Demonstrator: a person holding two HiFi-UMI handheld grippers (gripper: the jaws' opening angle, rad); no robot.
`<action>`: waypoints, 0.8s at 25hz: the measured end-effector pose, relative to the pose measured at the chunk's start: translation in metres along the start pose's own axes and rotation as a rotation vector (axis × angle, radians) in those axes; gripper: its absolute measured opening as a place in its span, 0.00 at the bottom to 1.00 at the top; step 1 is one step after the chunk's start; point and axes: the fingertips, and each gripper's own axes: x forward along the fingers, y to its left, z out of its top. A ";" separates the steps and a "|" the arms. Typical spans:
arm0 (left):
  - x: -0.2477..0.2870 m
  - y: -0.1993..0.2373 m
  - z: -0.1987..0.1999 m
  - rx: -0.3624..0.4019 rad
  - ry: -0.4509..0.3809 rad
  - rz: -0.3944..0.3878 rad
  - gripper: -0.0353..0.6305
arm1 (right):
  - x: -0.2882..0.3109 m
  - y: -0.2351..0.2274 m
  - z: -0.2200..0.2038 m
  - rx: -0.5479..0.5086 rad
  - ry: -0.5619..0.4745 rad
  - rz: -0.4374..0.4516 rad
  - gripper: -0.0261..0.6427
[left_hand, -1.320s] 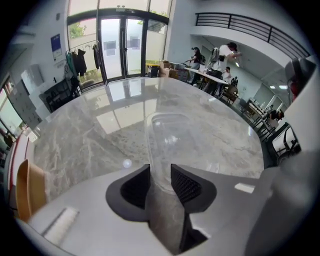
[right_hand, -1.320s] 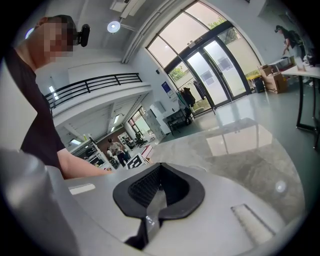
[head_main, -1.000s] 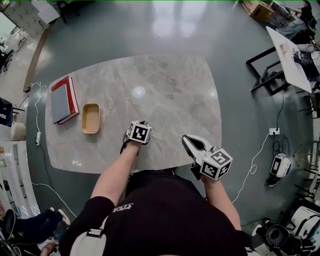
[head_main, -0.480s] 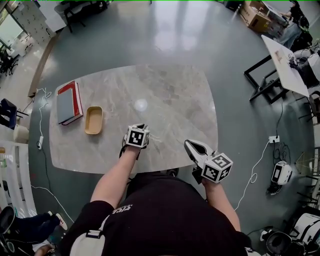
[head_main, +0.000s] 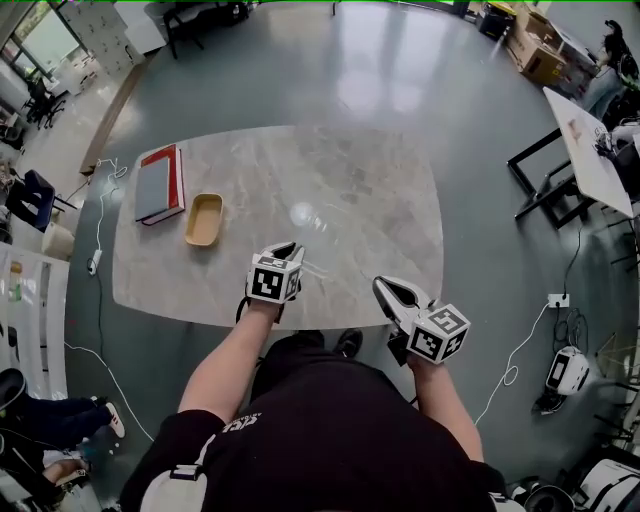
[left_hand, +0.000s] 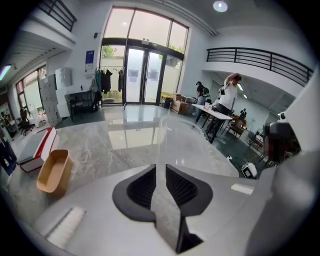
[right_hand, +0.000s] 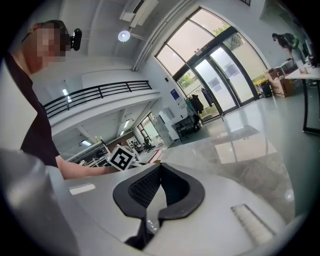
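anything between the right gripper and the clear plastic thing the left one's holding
Nothing visible. The clear plastic container is clamped in the left gripper, and only bare grey marble tabletop lies between it and the shut right gripper. The tan oblong tray sits off to the left.

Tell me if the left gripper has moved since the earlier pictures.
Yes. Shut on a clear tub, the left gripper has drawn back toward the table's near edge in the head view.

No legible text (wall sign (left_hand: 89, 59) blurred)
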 end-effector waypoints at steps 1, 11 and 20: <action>-0.009 -0.001 0.002 -0.010 -0.018 0.005 0.15 | 0.000 0.001 0.000 -0.008 0.004 0.010 0.06; -0.086 0.029 0.013 -0.081 -0.156 0.034 0.15 | 0.028 0.015 0.011 -0.054 0.016 0.051 0.06; -0.139 0.092 0.024 -0.110 -0.266 0.033 0.15 | 0.107 0.068 0.021 -0.092 0.002 0.095 0.06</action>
